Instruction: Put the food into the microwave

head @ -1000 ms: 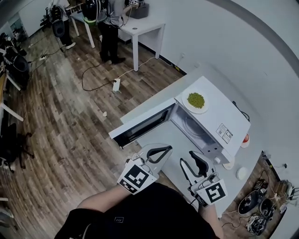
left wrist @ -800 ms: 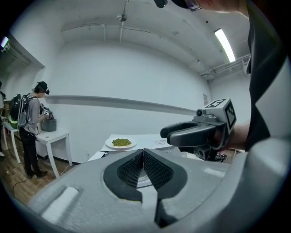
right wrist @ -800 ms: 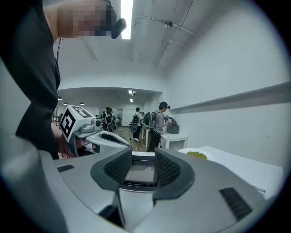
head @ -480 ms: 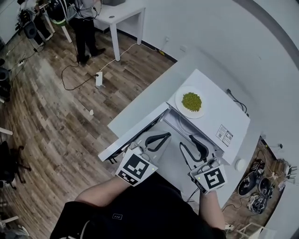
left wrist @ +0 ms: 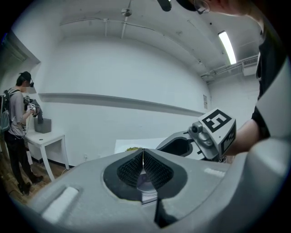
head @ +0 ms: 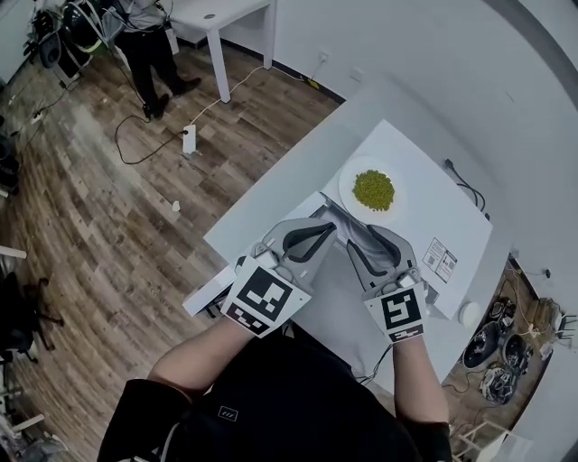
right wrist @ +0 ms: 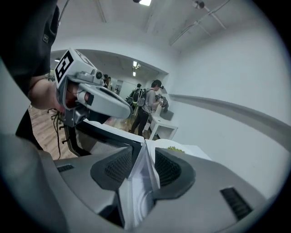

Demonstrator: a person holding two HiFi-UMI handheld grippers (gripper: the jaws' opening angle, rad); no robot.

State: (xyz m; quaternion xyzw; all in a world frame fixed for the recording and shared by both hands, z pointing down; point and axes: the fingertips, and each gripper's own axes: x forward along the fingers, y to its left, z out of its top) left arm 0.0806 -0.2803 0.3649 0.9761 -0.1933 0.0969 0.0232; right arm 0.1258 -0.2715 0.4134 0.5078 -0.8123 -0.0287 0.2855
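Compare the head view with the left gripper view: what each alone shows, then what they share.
Head view only: the sticker on the microwave and the power strip on the floor. Left gripper view only: the ceiling light. Both: the plate of green food, the left gripper, the right gripper and a person by the white table.

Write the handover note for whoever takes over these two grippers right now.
Left gripper: shut, empty.
Right gripper: jaws apart, gripping nothing.
Both are held in front of the microwave, and its door stands open.
The green food sits on a white plate on top of the microwave, with neither gripper touching it.
Done: door opened.
Left: grip the plate, lift it down and set it inside the microwave, then probably close the door.
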